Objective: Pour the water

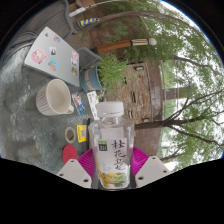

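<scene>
A clear plastic bottle [108,135] with a white cap and a white and green label stands upright between my fingers. My gripper [106,160] is shut on the bottle, with a pink pad [72,154] pressed to its left side and the other pad [140,159] to its right. I cannot see the bottle's base, which is hidden low between the fingers. A white cup [56,97] stands open side up on the glossy table [30,115], ahead of the fingers and to the left of the bottle.
A laptop [52,52] covered in stickers lies beyond the cup. A potted plant [112,72] stands behind the bottle. A small roll of tape [70,132] and a small packet [92,103] lie between cup and bottle. Trees and a wall lie to the right.
</scene>
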### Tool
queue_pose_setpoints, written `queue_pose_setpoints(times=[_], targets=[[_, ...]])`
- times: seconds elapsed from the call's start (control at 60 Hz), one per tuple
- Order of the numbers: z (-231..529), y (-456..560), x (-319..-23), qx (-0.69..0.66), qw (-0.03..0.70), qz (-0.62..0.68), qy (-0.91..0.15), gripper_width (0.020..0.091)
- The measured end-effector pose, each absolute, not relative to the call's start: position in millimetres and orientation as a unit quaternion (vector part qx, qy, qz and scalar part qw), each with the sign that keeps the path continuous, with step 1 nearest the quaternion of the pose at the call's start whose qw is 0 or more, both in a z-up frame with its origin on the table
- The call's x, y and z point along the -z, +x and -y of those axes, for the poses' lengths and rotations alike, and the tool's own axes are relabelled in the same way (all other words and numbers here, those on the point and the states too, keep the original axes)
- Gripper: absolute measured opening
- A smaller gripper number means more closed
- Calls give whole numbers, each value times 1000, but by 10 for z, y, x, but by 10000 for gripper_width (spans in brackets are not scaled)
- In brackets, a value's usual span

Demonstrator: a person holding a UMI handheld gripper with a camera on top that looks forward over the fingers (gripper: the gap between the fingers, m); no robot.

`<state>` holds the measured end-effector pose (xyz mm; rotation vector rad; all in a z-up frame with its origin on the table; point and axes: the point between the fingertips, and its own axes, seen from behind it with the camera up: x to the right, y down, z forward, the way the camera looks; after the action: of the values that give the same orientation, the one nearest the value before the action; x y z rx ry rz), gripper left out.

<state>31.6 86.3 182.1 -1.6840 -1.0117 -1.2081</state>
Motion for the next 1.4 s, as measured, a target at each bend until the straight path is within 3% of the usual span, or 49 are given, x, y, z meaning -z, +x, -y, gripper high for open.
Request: queue_pose_setpoints(times=[0.083,0.3,0.5,0.683,0.817,0.967,1.05,1.067,1.083,1.15,1.167,1.25,1.4], targets=[[-1058,130,-1733,537,342,487,-598,440],[-1388,-87,-1891,642,176,631,-397,441],[-1415,-79,-1749,631,153,656,-384,442],[-1513,-52,-1737,600,245,611,-455,442],[-1568,-17,-1986,502,427,459,-596,447],[-1363,180,-1744,278,607,209,-715,446],[-1638,341,-1610,169,619,116,-758,447],[-1459,394,-1429,145,637,78,-753,447],[-1579,414,-1519,128,621,75,-770,447],[-1645,521,-1322,77,633,22,-770,447],[-1604,521,-1160,64,638,5,-768,446],[-1666,748,-1160,62,635,-3,-770,446],[-1621,933,-672,32,616,-20,-787,448]])
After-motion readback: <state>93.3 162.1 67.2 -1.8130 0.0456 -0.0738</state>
